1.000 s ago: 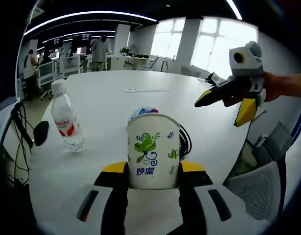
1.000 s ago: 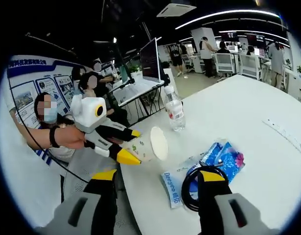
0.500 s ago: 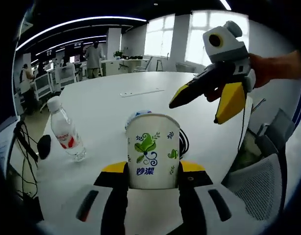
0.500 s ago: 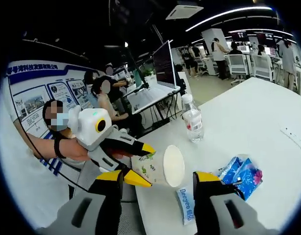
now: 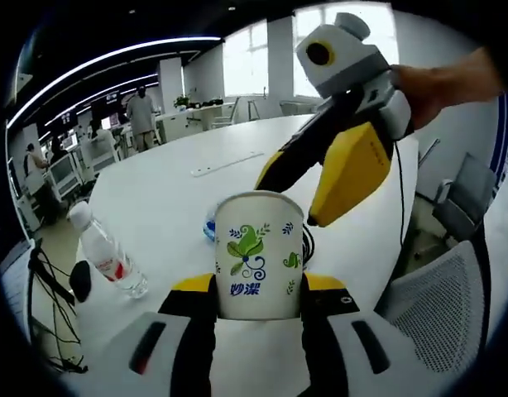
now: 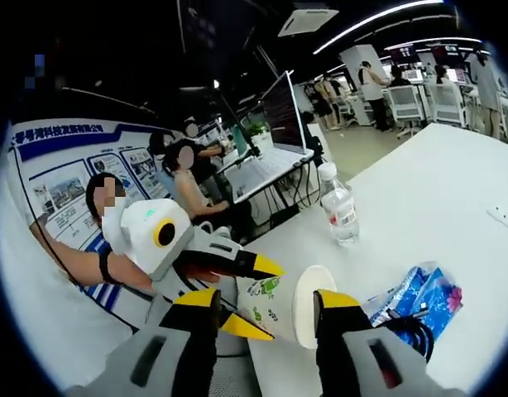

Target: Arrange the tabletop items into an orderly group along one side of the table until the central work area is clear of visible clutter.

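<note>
A white paper cup with a green leaf print stands upright between my left gripper jaws, which are shut on it. My right gripper comes in from the upper right, held by a hand, open, with its yellow tips just above and behind the cup's rim. In the right gripper view the cup lies with its mouth toward the camera, between the open jaws of my right gripper. The left gripper holds the cup from the left.
A clear water bottle stands on the white round table. A blue snack packet and a coiled black cable lie beyond the cup. Mesh chairs stand at the table's edge, and people sit at nearby desks.
My right gripper has closed in on the cup, from well off to the right to just over its rim. The left gripper keeps its hold on the cup.
</note>
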The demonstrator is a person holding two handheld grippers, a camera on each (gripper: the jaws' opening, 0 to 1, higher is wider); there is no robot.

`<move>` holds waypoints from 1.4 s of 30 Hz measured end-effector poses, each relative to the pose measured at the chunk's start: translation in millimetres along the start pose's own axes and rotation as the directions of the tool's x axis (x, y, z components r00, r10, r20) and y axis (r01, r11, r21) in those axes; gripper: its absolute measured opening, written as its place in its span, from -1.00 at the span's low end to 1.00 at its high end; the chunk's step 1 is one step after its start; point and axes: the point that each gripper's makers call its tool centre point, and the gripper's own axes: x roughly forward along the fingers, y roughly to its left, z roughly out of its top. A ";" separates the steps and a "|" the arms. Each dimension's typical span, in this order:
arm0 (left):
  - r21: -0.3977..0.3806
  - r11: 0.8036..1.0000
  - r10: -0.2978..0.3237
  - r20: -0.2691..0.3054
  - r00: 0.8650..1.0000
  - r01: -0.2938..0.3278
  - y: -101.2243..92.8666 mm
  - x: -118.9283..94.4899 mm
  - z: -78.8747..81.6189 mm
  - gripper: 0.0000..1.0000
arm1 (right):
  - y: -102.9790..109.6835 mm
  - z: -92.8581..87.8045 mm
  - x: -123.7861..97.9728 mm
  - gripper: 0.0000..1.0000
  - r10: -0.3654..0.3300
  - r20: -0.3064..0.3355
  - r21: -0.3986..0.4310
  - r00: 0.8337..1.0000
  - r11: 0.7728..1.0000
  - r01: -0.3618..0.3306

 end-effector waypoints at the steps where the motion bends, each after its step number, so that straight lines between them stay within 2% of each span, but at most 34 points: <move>1: 0.006 1.000 -0.005 0.003 1.000 0.005 -1.6 0.2 1.9 -0.22 | -0.8 -0.1 -0.3 -0.12 -0.002 0.003 0.008 1.000 1.000 0.002; 4: 0.042 0.999 -0.019 0.001 1.000 0.019 -7.2 2.1 5.7 -0.22 | -5.2 0.3 -2.1 -0.28 0.002 0.029 0.073 1.000 0.997 -0.004; 8: 0.081 0.996 -0.045 0.006 0.999 0.045 -13.3 3.6 12.5 -0.22 | -4.5 0.7 -4.0 -0.41 0.010 0.055 0.113 0.998 0.993 -0.016; 16: 0.112 0.991 -0.073 0.015 0.997 0.070 -19.0 7.7 18.1 -0.22 | -4.3 -3.6 -5.6 -0.82 0.006 0.060 0.135 0.998 0.991 -0.014; 25: 0.118 0.989 -0.090 0.015 0.996 0.087 -20.8 11.8 18.6 -0.22 | -0.9 -3.7 -5.4 -0.95 0.020 0.076 0.167 0.997 0.985 -0.033; 32: 0.119 0.989 -0.091 0.010 0.996 0.089 -22.2 13.7 16.7 -0.22 | 1.1 -7.6 -4.3 -0.97 -0.003 0.063 0.151 0.998 0.989 -0.006; 42: 0.035 0.997 -0.066 0.029 0.997 0.065 -12.9 10.7 11.8 -0.28 | -6.9 -16.1 -4.6 -1.00 -0.067 0.022 0.103 0.998 0.993 0.064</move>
